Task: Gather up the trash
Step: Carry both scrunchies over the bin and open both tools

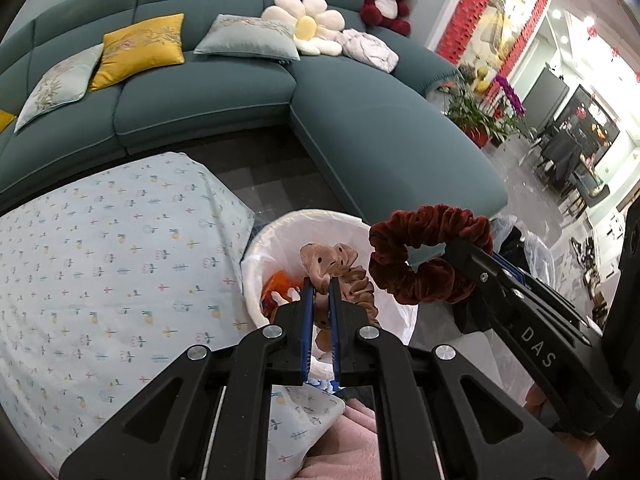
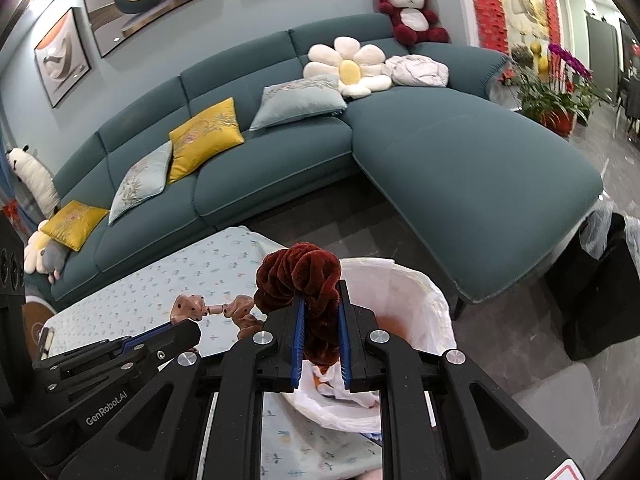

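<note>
Both grippers are loaded and held over the bin (image 1: 256, 256), a white-lined pail standing just beside the cloth-covered counter (image 1: 100, 240). The left gripper (image 1: 320, 280) is clamped on a tan scrunchie (image 1: 340, 268), which hangs right above the bin's mouth. The right gripper (image 2: 322, 292) is pinched tight on a dark red scrunchie (image 2: 304, 276), held up near the bin's rim on the sofa side, a little higher than the other.

Some orange scraps (image 1: 280, 284) already lie at the bottom of the liner, so I'd say part of the collecting is done. What shows of the counter's cloth carries no more litter, though much of it is out of sight. By my reckoning the job is near its end: both scrunchies only need letting go into the bin, and neither has been dropped yet.
</note>
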Demonstrator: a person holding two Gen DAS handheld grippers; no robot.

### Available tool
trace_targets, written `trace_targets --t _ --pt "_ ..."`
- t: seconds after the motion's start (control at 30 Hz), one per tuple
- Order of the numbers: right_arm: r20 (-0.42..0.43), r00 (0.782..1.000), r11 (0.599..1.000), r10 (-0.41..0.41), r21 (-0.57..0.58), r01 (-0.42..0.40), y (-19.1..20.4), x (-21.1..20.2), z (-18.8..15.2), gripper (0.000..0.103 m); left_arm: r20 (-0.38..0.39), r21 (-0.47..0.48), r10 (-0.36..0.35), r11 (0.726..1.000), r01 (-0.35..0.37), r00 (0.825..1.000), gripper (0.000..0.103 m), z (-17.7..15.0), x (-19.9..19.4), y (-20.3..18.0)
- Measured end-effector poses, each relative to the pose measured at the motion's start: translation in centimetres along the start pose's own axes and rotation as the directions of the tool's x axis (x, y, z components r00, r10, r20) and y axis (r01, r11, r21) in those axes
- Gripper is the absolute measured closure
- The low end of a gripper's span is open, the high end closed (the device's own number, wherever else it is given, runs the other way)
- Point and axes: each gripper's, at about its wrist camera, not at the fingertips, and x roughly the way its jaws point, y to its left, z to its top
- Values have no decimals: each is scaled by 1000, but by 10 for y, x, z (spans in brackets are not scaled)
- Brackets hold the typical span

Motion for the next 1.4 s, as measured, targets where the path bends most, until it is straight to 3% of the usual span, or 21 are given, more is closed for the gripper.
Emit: trace_targets --t 0.57,1.23,1.4 --pt "-61 998 998 -23 61 27 -32 37 -13 90 -71 34 -1 999 3 997 96 -3 45 -14" --pt "-86 996 998 -30 54 35 -23 60 -16 85 -67 3 -28 1000 28 997 92 3 54 -9" --pt "-82 996 998 -31 44 35 -18 61 -14 84 -62 -10 -32 999 31 998 86 5 55 -5"
